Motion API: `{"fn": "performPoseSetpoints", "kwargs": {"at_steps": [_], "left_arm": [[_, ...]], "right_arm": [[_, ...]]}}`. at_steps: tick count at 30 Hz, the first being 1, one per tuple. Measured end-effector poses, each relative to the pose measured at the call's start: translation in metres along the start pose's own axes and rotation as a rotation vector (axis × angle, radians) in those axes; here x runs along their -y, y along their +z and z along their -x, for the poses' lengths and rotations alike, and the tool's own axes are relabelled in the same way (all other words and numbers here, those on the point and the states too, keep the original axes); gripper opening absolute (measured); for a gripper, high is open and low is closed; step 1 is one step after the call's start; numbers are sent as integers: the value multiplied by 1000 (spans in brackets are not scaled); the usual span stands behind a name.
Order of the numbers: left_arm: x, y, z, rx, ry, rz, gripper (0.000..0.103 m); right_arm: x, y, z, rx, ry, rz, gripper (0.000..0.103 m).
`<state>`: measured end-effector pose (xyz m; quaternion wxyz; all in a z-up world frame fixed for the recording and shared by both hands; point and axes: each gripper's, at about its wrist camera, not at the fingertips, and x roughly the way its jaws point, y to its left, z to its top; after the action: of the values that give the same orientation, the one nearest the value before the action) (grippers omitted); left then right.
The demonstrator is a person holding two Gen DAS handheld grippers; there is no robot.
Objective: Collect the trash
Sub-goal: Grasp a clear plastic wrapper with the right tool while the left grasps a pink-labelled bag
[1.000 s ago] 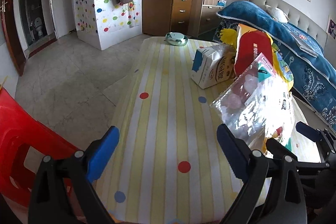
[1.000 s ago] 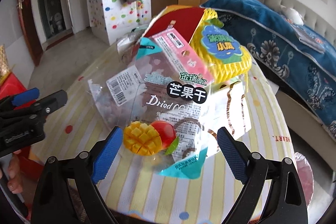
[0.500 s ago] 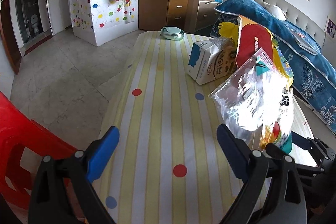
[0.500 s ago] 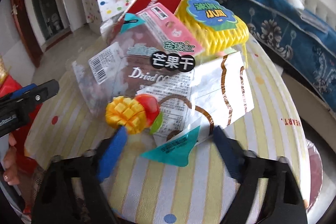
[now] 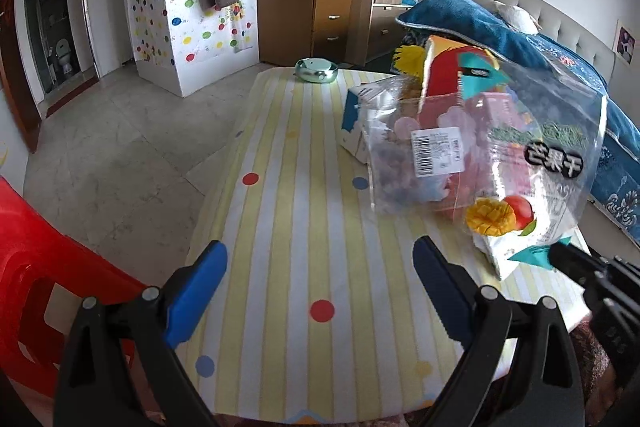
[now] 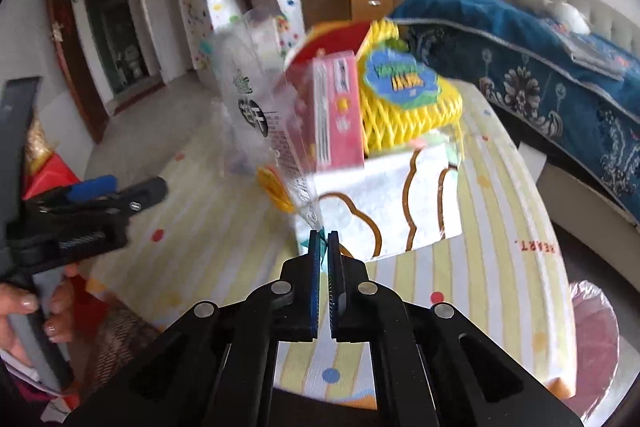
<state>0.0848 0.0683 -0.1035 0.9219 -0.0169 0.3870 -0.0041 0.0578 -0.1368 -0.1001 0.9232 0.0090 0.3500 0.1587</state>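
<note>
A clear dried-mango bag (image 5: 500, 155) hangs above the striped table (image 5: 304, 187), held by its bottom corner. My right gripper (image 6: 324, 241) is shut on that corner, and the bag (image 6: 260, 115) stands edge-on and blurred in front of it. Behind the bag are a pink box (image 6: 336, 115), a yellow foam net (image 6: 404, 107), a red packet (image 5: 444, 67) and a white bread wrapper (image 6: 384, 203). A blue-white carton (image 5: 354, 123) lies on the table. My left gripper (image 5: 320, 267) is open and empty over the near table edge, left of the bag.
A small green bowl (image 5: 316, 70) sits at the table's far end. A red plastic chair (image 5: 44, 267) stands at the left. A bed with a blue quilt (image 6: 540, 67) runs along the right. A pink-lined bin (image 6: 592, 331) is beside the table's right edge.
My right gripper closed on the bottom corner of the dried-mango bag and lifted it, turning it edge-on. The left gripper stayed open and drifted slightly.
</note>
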Motion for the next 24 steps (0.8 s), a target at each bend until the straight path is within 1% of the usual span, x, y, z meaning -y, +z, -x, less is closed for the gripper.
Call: {"fn": "performPoseSetpoints", "kwargs": {"at_steps": [3,6,10,13,18,21,24], "left_arm": [[6,0,4,4,-4,-14,91],[13,-1,7,7,-5,-34,91],[21,-2,9,3,-18,-52,91],[23,1,5,-5,-31,-50,91],[31,8,-8,-13,-26,-79,92],[34,16,-20,-15,-28,-91,92],[32,23,-36,-29,-41,-80,92]], "right_arm": [[1,3,17,40,28,19,2],[5,7,35,94,14,20,2],[16,13,54,150,-70,2,2],[25,15,58,148,-125,-9,2],[44,15,50,120,-169,-45,2],[50,13,47,106,-168,-54,2],[54,13,35,76,-166,-59,2]]}}
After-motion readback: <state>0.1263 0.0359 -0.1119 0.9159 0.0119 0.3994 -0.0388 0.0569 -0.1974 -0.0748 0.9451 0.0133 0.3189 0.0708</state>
